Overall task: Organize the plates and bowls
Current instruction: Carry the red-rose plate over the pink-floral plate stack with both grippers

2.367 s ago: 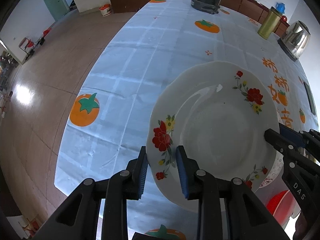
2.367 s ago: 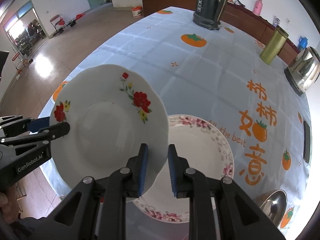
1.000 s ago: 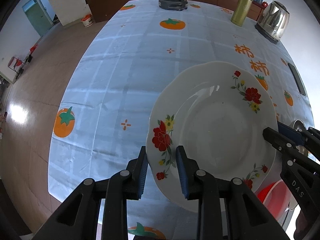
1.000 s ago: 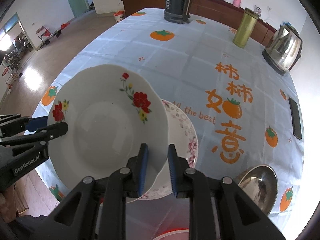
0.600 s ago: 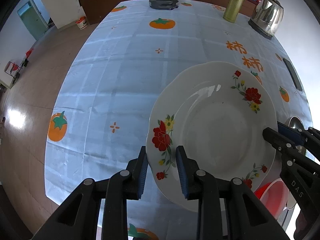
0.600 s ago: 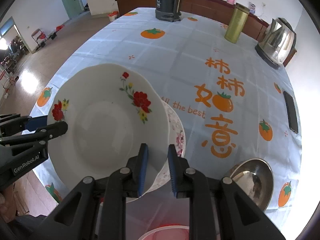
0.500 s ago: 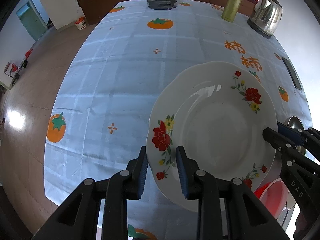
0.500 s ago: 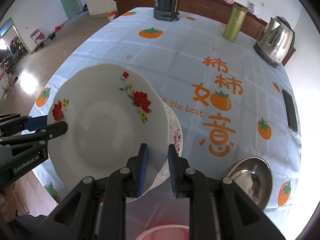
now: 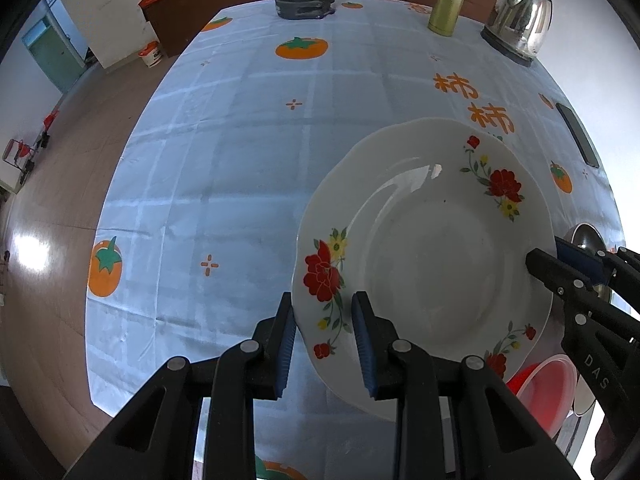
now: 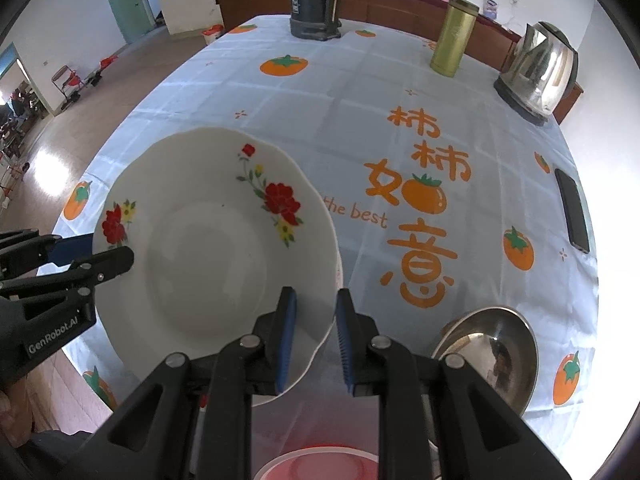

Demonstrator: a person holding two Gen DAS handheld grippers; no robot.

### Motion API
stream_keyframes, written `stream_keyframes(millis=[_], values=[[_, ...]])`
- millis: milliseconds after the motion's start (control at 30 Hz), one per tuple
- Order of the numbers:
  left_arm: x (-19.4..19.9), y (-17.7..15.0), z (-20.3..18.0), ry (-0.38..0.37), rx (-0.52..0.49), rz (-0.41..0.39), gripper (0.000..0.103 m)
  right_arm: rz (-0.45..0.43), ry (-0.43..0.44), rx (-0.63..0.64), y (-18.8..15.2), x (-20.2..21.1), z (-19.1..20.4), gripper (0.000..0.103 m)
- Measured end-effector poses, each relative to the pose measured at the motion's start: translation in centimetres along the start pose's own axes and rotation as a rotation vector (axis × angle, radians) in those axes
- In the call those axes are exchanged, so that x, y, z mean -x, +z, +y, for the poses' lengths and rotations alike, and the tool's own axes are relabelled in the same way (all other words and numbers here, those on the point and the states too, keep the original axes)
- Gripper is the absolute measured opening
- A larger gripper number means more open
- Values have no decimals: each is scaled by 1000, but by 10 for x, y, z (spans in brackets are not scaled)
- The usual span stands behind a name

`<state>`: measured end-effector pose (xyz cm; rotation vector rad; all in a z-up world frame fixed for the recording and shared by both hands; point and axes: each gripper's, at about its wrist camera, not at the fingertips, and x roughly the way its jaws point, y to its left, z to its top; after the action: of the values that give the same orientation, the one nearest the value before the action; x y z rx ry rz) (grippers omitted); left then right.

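Plate-carrying with two tools at once, basically: the white flowered plate (image 9: 432,256) was held up over the bench (image 9: 240,152), with the left tool (image 9: 324,340) clamped on the rim near the big red flower at the lower middle of the left wrist view, and the right tool (image 10: 314,336) clamped on the opposite rim, low in the middle of the right wrist view. Each tool also showed up at the edge of the other camera, pinching its own side. I reckon the two-sided hold was there because a wide, shallow plate gripped at one edge would want to tip or slip, so opposite pinches kept it roughly level. Peeking out from under the plate's right edge in the right wrist view was a sliver of another plate (image 10: 340,268), which looked to me like the spot it was meant to stack on. A steel bowl (image 10: 486,356) sat at the lower right, and a red bowl (image 10: 316,466) at the bottom edge, both apart from the plates, probably waiting their turn. The kettle (image 10: 538,76), gold canister (image 10: 454,36) and phone (image 10: 572,204) sat well clear toward the far side.
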<state>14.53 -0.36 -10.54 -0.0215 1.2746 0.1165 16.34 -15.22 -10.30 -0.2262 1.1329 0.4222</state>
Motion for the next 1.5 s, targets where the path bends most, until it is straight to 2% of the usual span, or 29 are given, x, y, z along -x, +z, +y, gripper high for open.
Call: stream_keyframes(millis=[1500], values=[[-23, 18, -22, 5, -62, 33, 31, 43, -11, -31, -1, -18, -24, 20]])
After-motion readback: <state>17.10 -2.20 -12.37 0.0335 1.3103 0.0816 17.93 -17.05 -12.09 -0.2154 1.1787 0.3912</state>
